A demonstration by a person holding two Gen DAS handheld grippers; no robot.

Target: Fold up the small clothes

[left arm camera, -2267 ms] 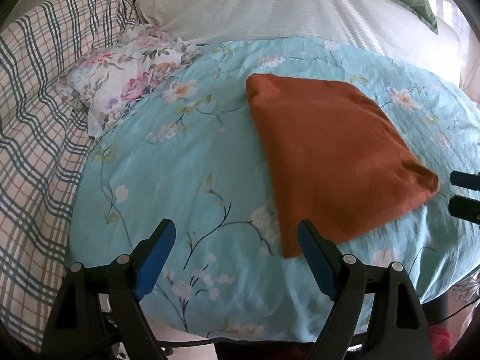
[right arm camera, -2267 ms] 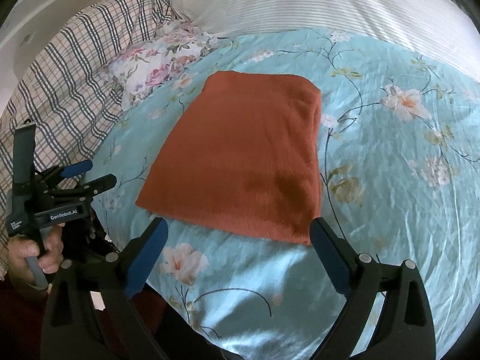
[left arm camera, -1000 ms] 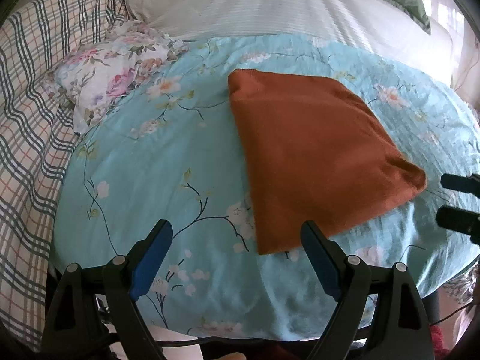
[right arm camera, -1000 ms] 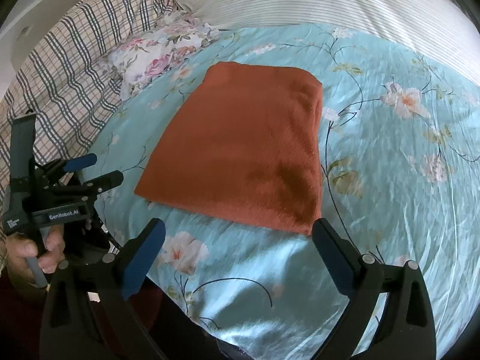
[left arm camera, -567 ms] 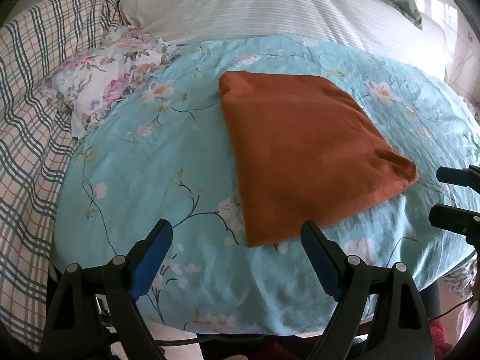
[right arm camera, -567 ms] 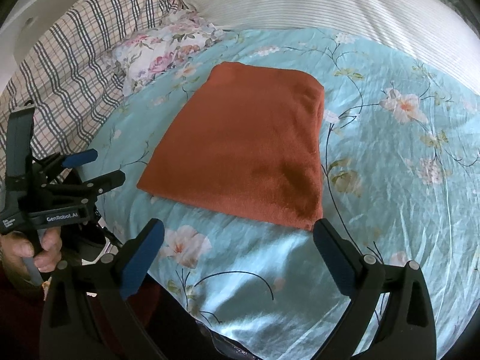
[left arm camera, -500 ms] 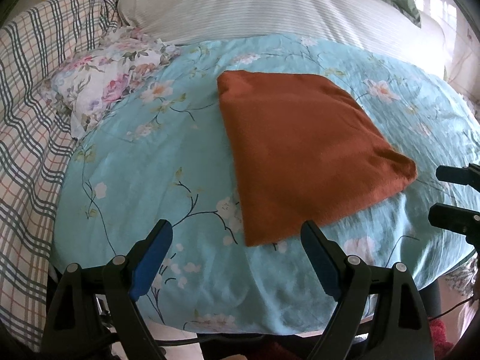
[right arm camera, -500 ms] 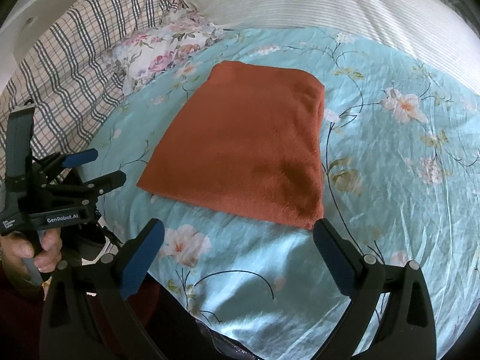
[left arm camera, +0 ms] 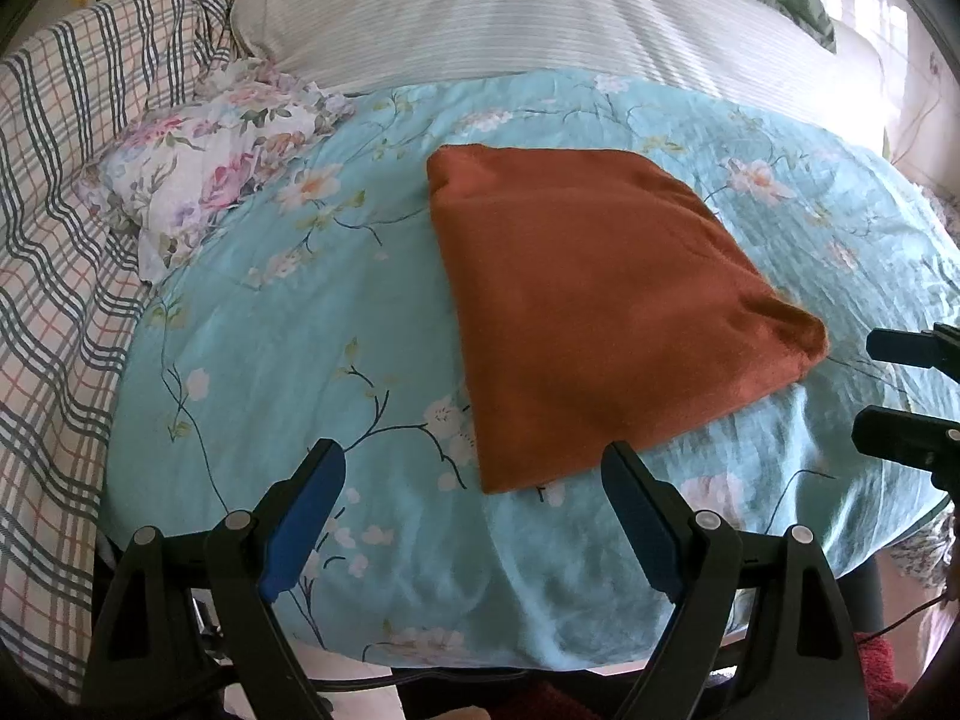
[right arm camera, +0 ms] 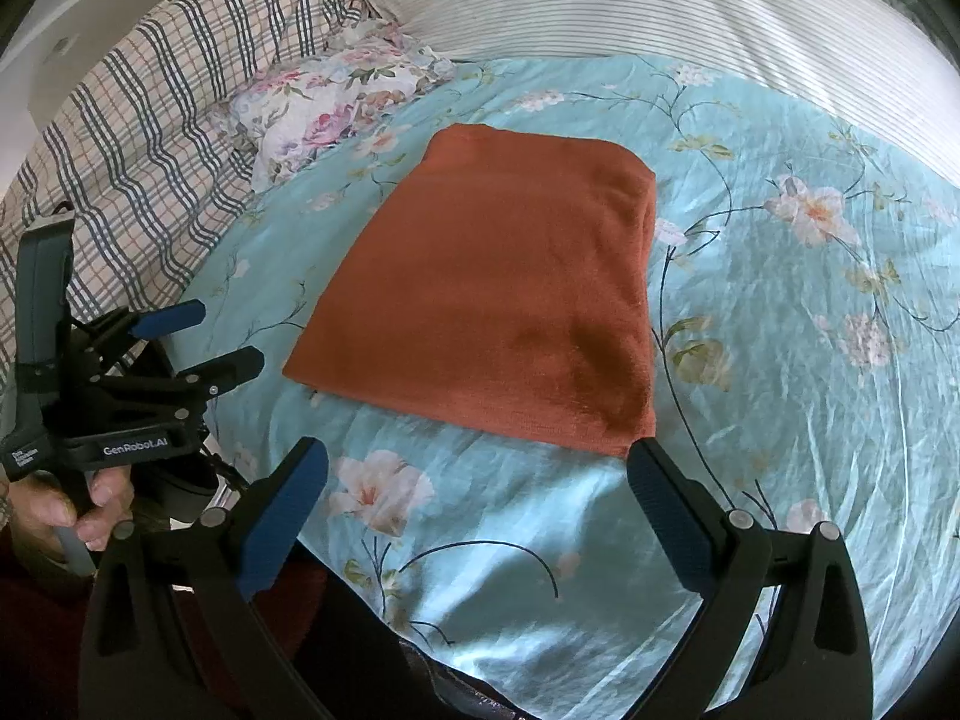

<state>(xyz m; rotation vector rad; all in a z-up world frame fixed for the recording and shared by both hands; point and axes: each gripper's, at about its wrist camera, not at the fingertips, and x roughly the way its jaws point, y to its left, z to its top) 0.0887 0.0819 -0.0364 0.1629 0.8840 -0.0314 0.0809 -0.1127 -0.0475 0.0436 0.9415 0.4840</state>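
From the left wrist camera, the rust-red cloth (left arm camera: 600, 312) lies flat on the blue flowered sheet (left arm camera: 288, 324), already folded into a neat four-sided shape. The left gripper (left arm camera: 474, 516) hangs over the near edge of the bed with its jaws spread wide and nothing between them. The near corner of the cloth sits just ahead of the gap, a little toward the right finger. At the right edge, the two black fingertips of the right gripper (left arm camera: 900, 387) poke in near the cloth's right corner, apart from each other and not touching it. It looks like one fold is done, and the next move is probably to pinch the near edge and fold it over again, though I cannot tell how many layers there are. From the right wrist camera, the right gripper (right arm camera: 477, 507) is also wide open and empty. The cloth's near right corner sits just above its right finger. A small flowered cloth (right arm camera: 336, 102) lies bunched farther back, beside a checked blanket (right arm camera: 138, 138).
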